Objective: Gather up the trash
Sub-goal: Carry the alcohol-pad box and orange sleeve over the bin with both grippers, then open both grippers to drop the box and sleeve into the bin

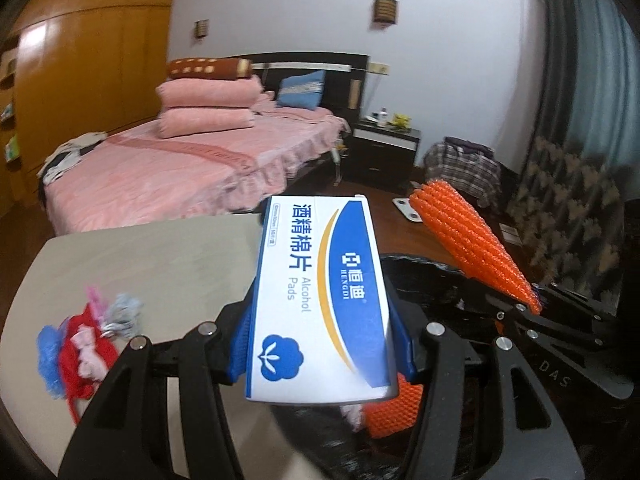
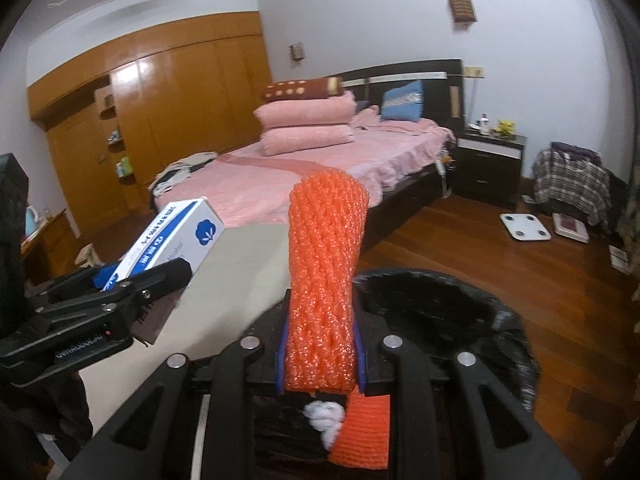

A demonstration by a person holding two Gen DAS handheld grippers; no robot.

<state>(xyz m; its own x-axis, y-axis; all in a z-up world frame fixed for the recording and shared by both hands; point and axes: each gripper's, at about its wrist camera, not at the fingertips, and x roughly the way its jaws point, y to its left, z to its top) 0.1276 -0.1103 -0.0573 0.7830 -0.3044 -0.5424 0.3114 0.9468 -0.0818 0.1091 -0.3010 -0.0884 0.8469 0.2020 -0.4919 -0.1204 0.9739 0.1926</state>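
Left wrist view: black-lined trash bin (image 1: pixel 432 276) gapes beside the table (image 1: pixel 140 256). Left gripper (image 1: pixel 320 344) clamps the alcohol pads box (image 1: pixel 320 296); right gripper (image 2: pixel 320 360) pinches an orange foam net sleeve (image 2: pixel 326 276). Risk: released short, either lands outside. Small rag scraps (image 1: pixel 80 340) wait.

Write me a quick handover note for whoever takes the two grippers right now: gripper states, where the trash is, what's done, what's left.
Left gripper: shut on the alcohol pads box, held above the table edge.
Right gripper: shut on an orange foam net sleeve, held above the black trash bag.
Done: another orange foam net piece and a white scrap appear to lie in the bag already.
Left: drop the sleeve and the box into the bag, then fetch the pile of red, pink, blue and grey scraps on the table.
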